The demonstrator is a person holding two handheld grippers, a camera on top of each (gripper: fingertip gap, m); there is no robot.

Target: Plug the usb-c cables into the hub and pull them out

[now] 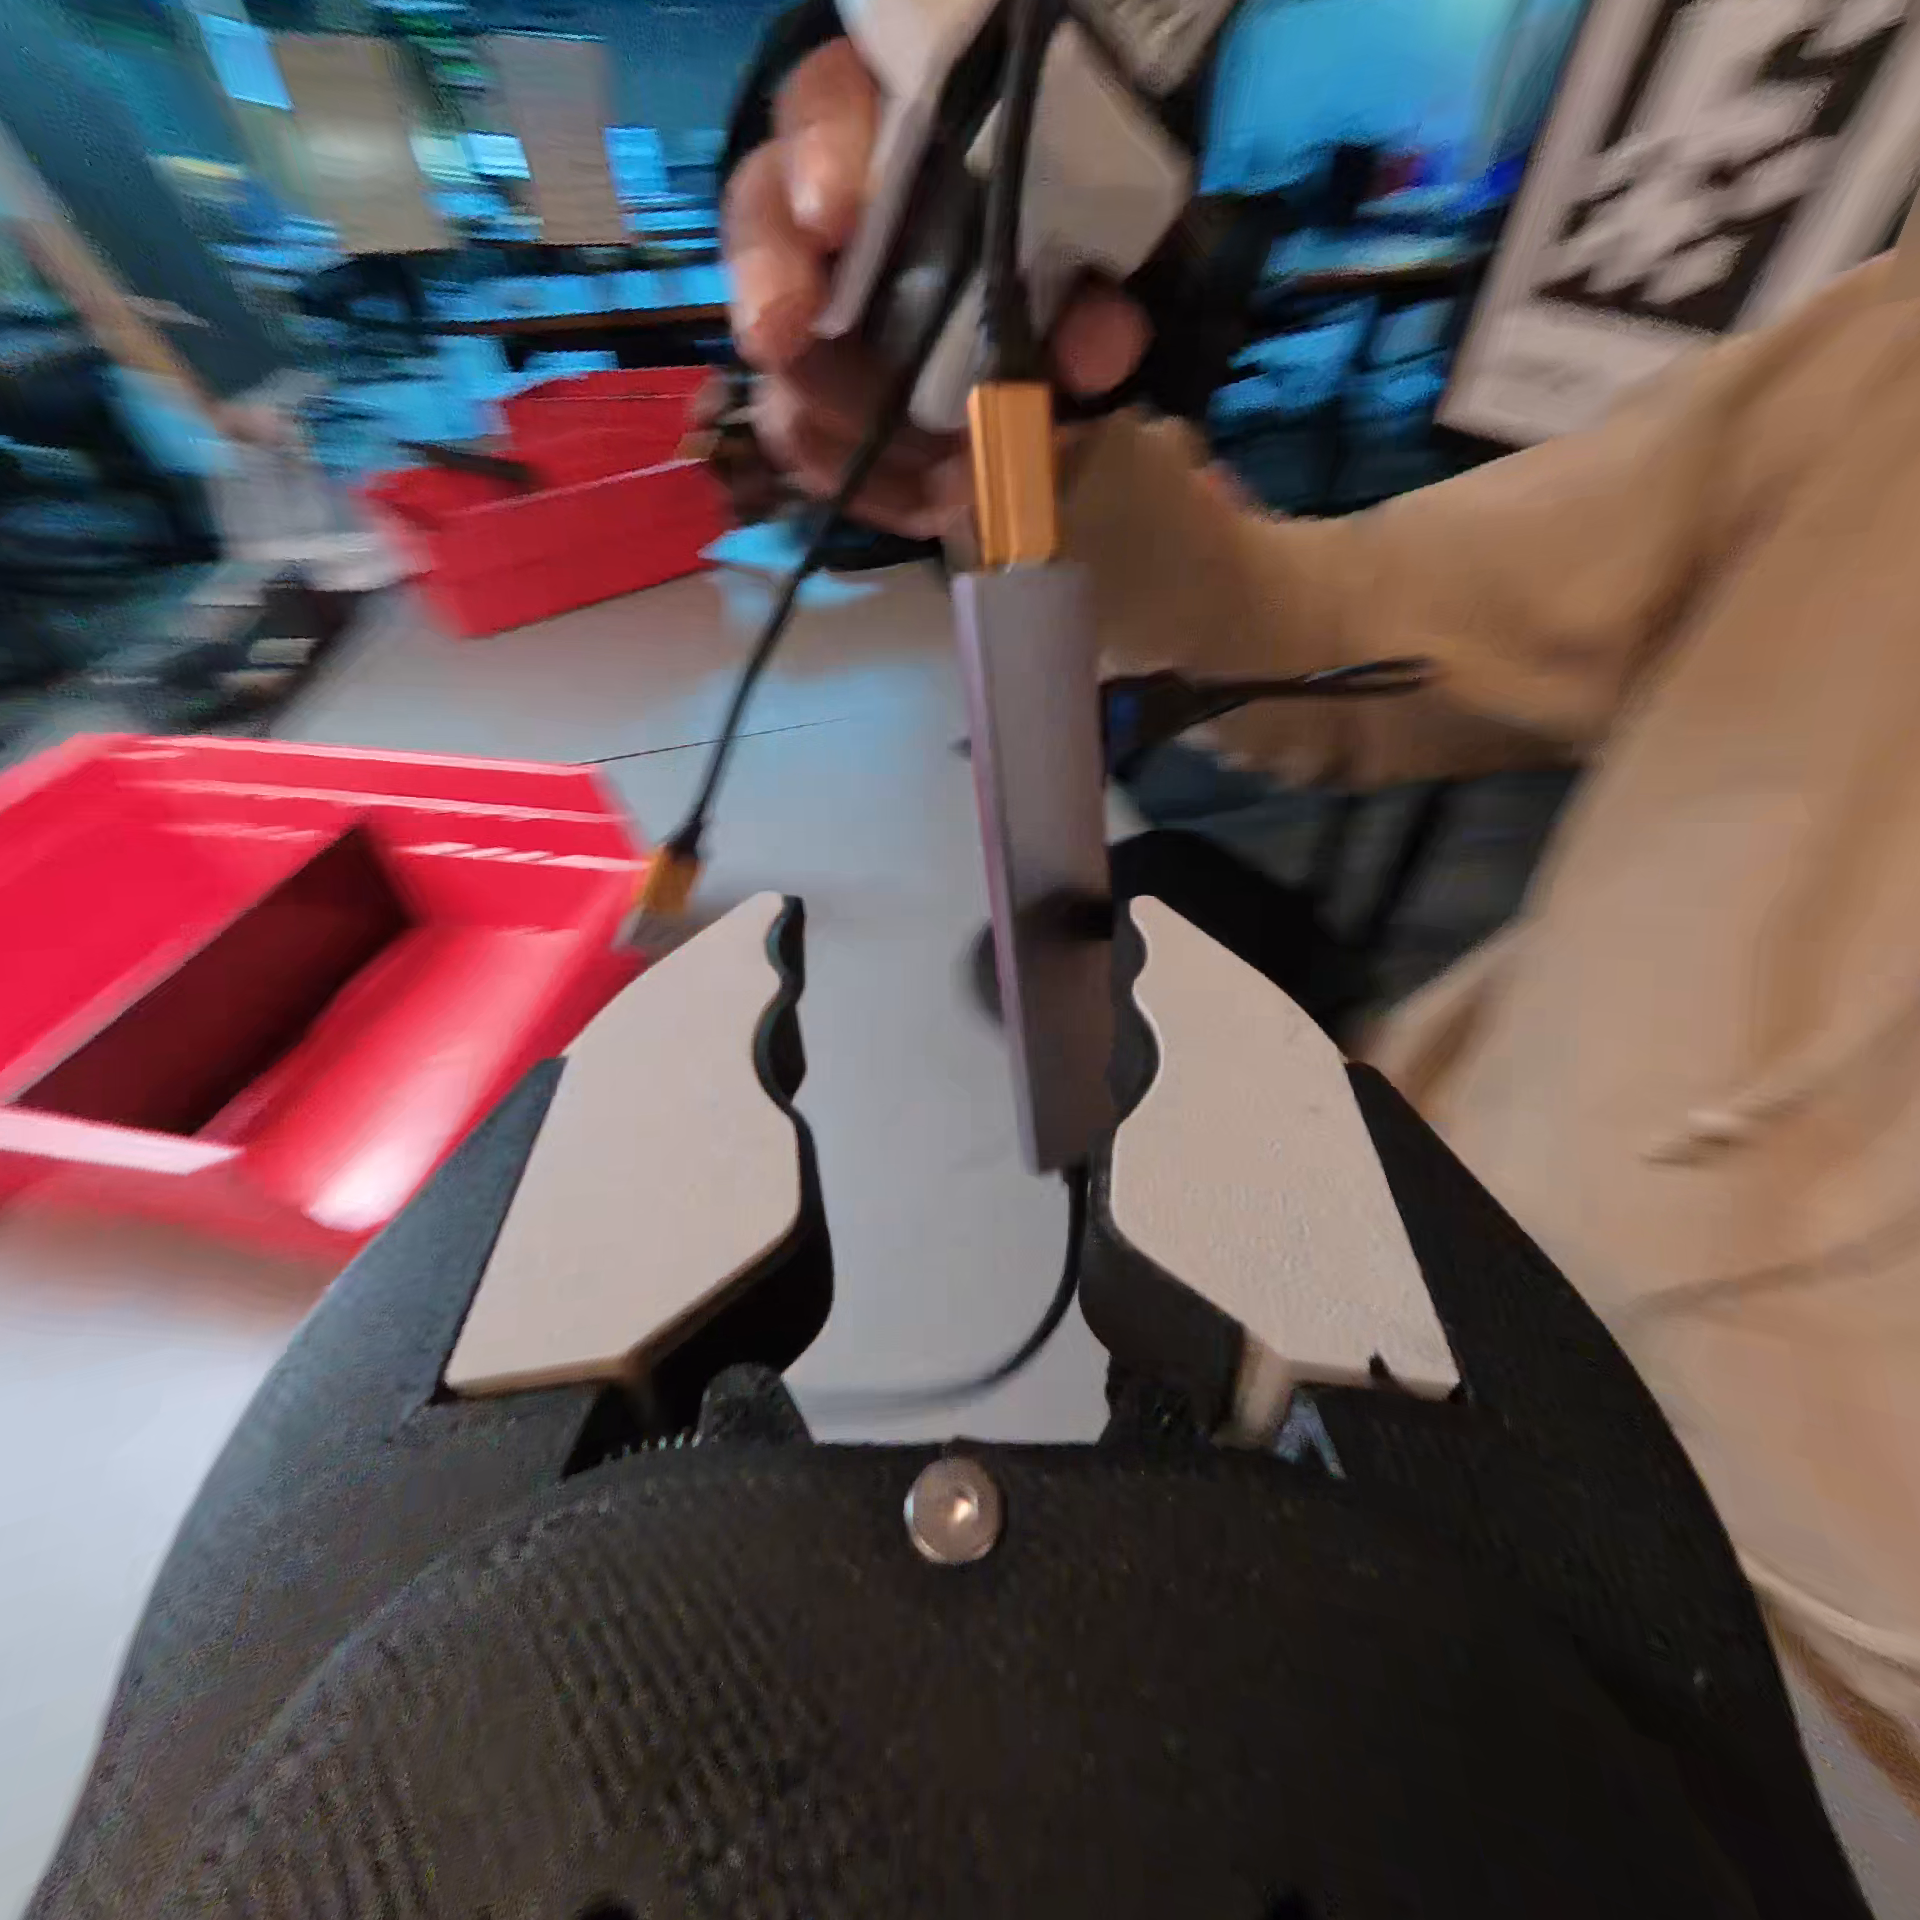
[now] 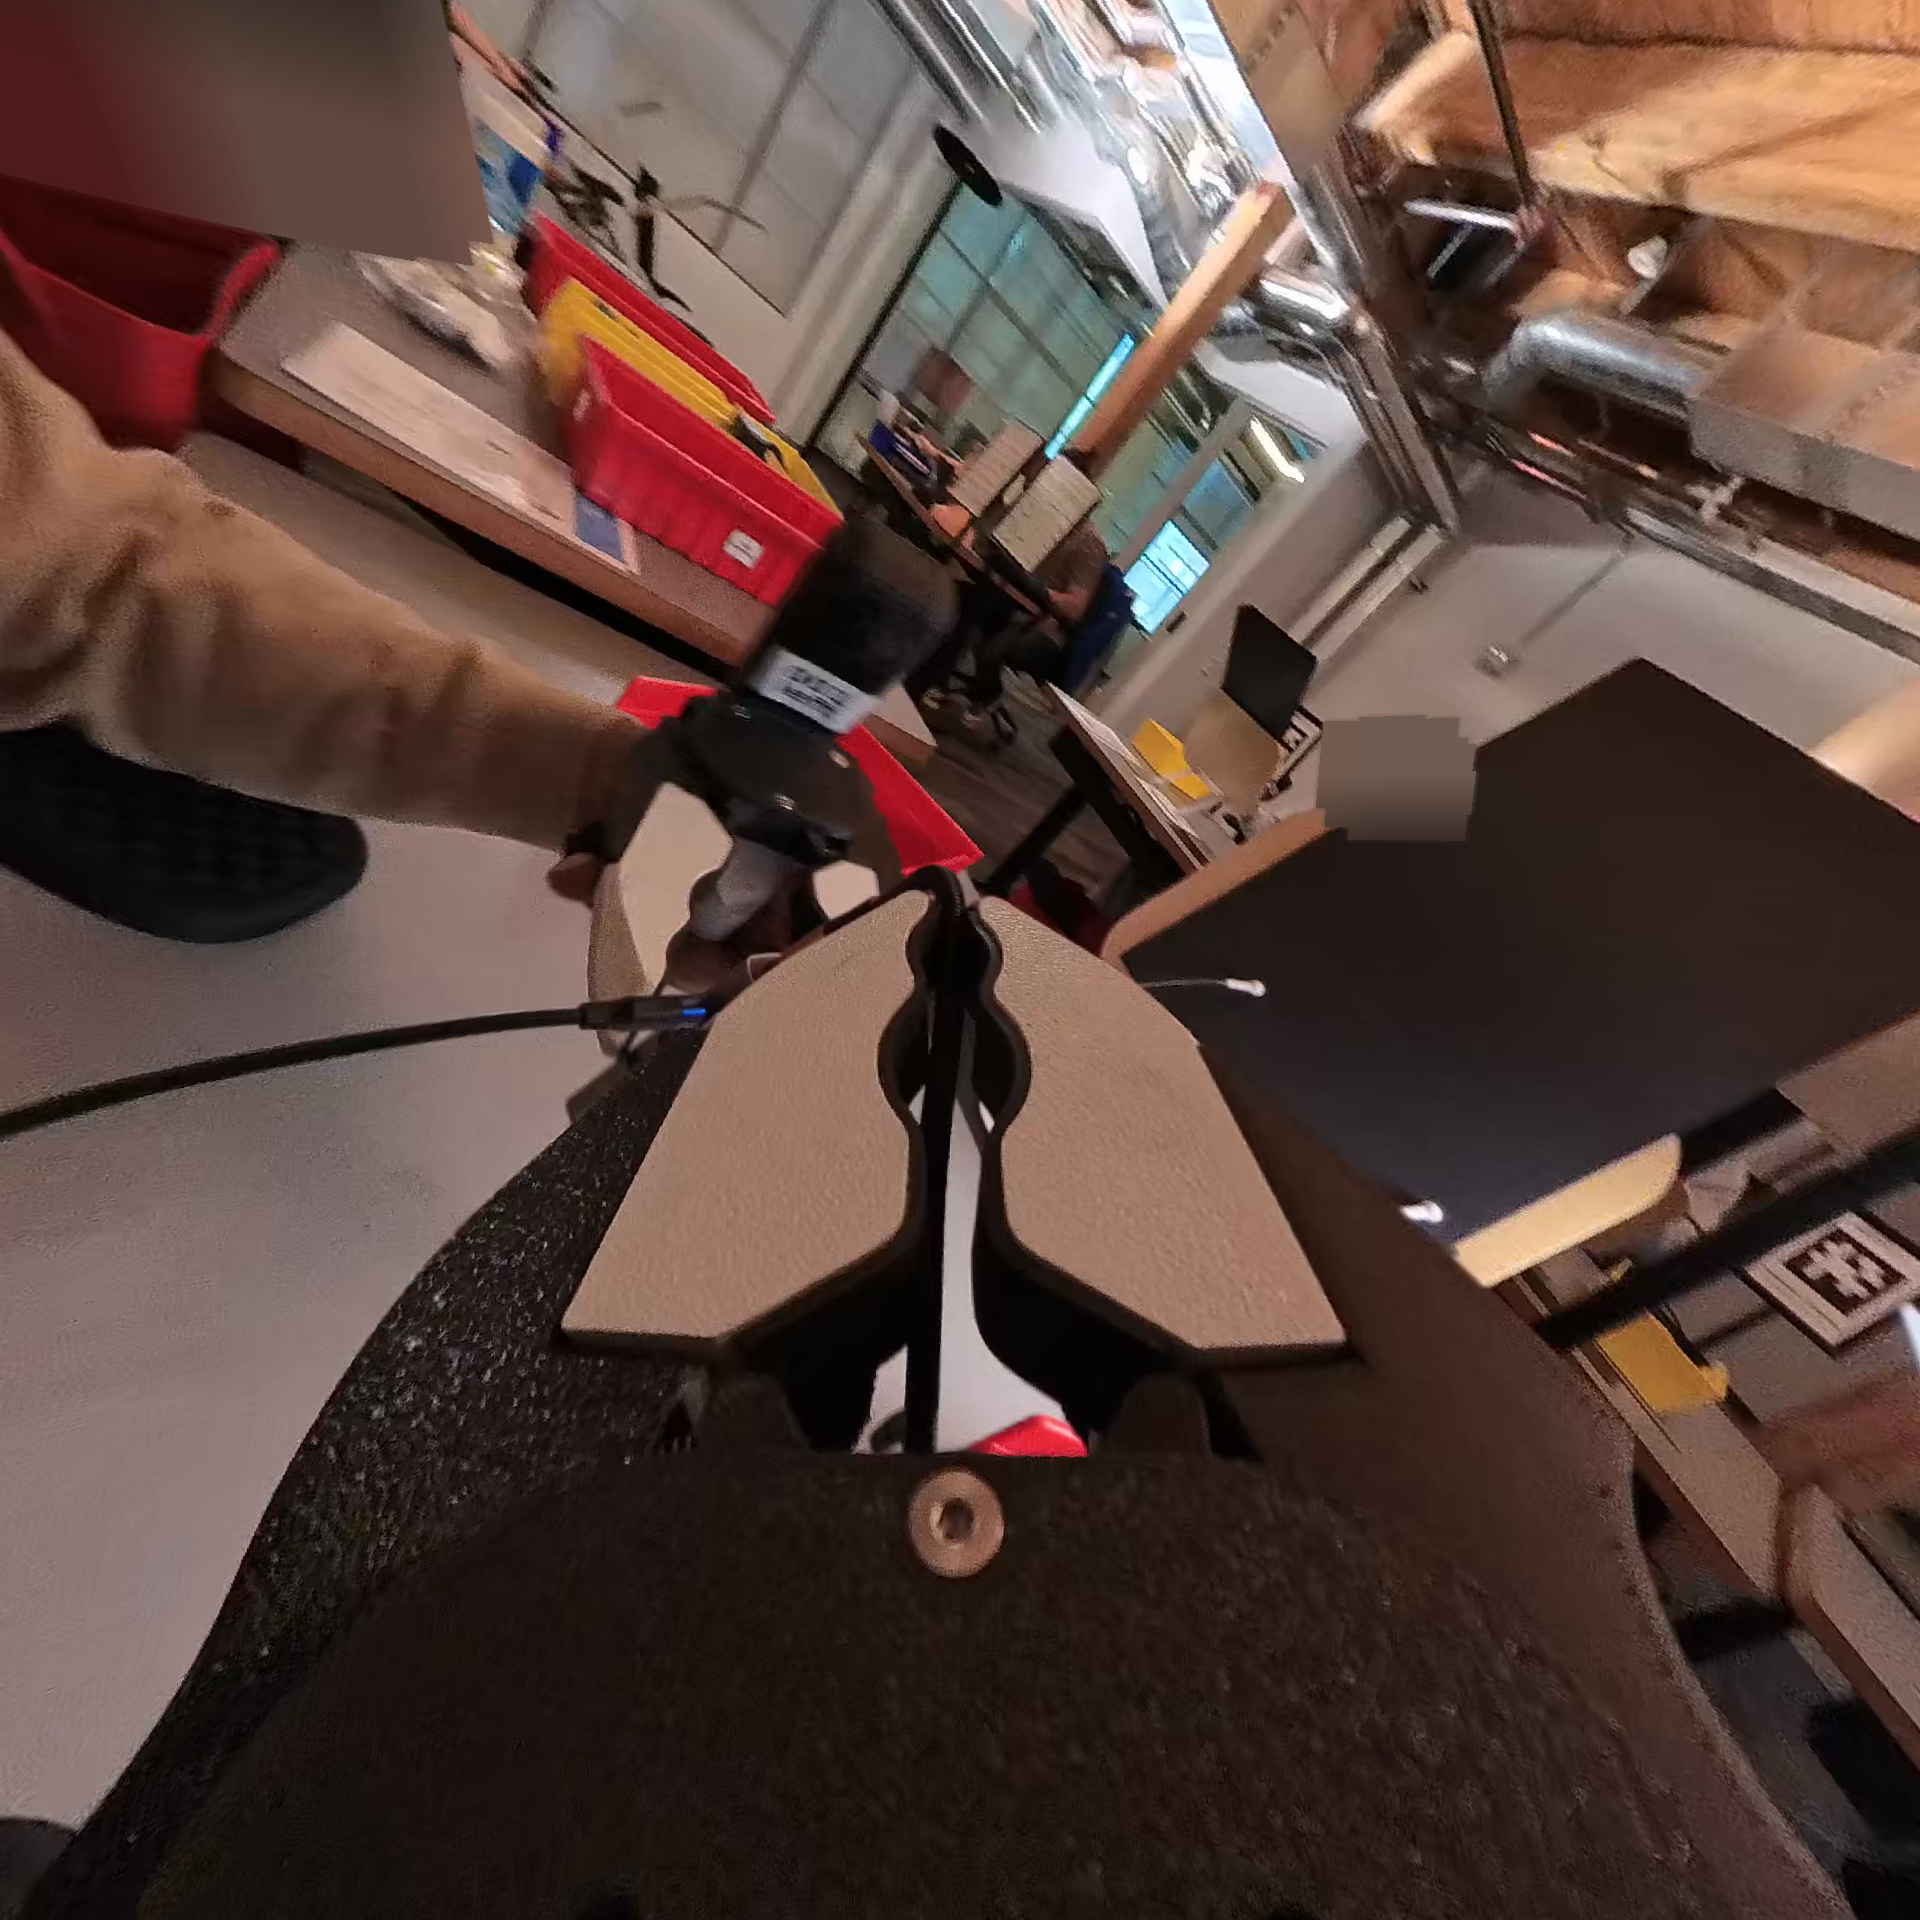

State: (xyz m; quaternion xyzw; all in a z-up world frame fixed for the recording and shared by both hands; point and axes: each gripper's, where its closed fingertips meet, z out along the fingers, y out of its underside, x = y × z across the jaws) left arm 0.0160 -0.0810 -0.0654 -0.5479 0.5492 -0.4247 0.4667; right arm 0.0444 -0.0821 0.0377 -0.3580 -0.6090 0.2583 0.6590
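Note:
The grey hub [image 1: 1039,831] hangs upright in the air. A gold-cased usb-c plug [image 1: 1013,478] sits in its top end. My right gripper [image 1: 997,343] holds that plug's black cable from above. My left gripper [image 1: 956,914] is open around the hub's lower half, and the hub lies against its right finger [image 1: 1226,1122]. A second gold plug [image 1: 665,894] dangles loose on its cable to the left. In the right wrist view my right gripper [image 2: 940,894] is shut on the black cable [image 2: 930,1195]. The hub is hidden there. The picture is motion-blurred.
A red bin [image 1: 208,987] stands on the pale table [image 1: 883,727] at the left, with another [image 1: 561,520] behind. A beige sleeve [image 1: 1558,675] fills the right. The right wrist view shows red and yellow bins [image 2: 686,468], a loose cable with a dark plug [image 2: 644,1013] and a black board [image 2: 1558,935]. Across from one pair of fingers to the other is roughly 11 centimeters.

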